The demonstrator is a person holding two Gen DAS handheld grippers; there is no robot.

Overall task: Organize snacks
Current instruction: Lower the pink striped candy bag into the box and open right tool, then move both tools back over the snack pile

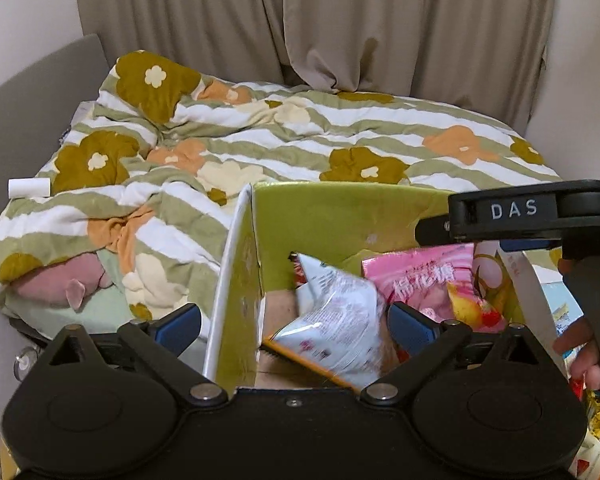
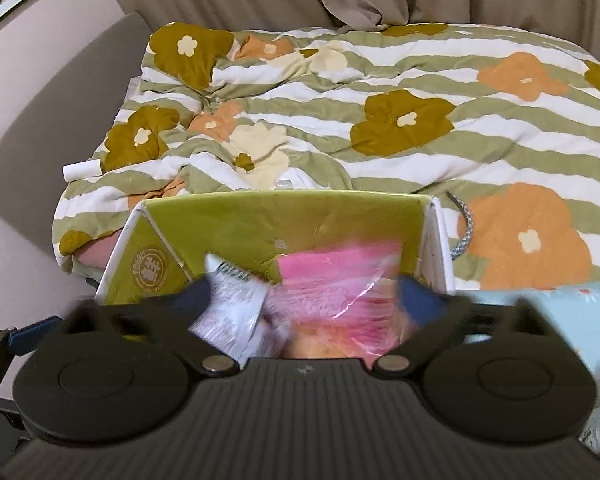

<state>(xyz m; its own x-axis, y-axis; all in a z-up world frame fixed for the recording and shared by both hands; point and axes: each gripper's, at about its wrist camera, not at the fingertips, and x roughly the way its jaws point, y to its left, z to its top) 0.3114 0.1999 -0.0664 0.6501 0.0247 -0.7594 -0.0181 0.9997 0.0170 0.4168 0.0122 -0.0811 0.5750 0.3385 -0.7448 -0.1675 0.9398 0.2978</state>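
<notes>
pink snack bag point(image 2: 332, 296) motion-blurred, perhaps marshmallows, box point(image 2: 284, 220) floor hidden

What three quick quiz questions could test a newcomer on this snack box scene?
1. True or false: the green box already holds a pink snack bag.
2. Which lies left of the pink bag in both views: (a) a silver-white packet, (b) a bottle, (c) a bowl?
3. How do the left gripper's jaws stand?

Key:
1. True.
2. (a).
3. Spread wide, one finger outside the box's left wall, one inside, gripping nothing.
</notes>
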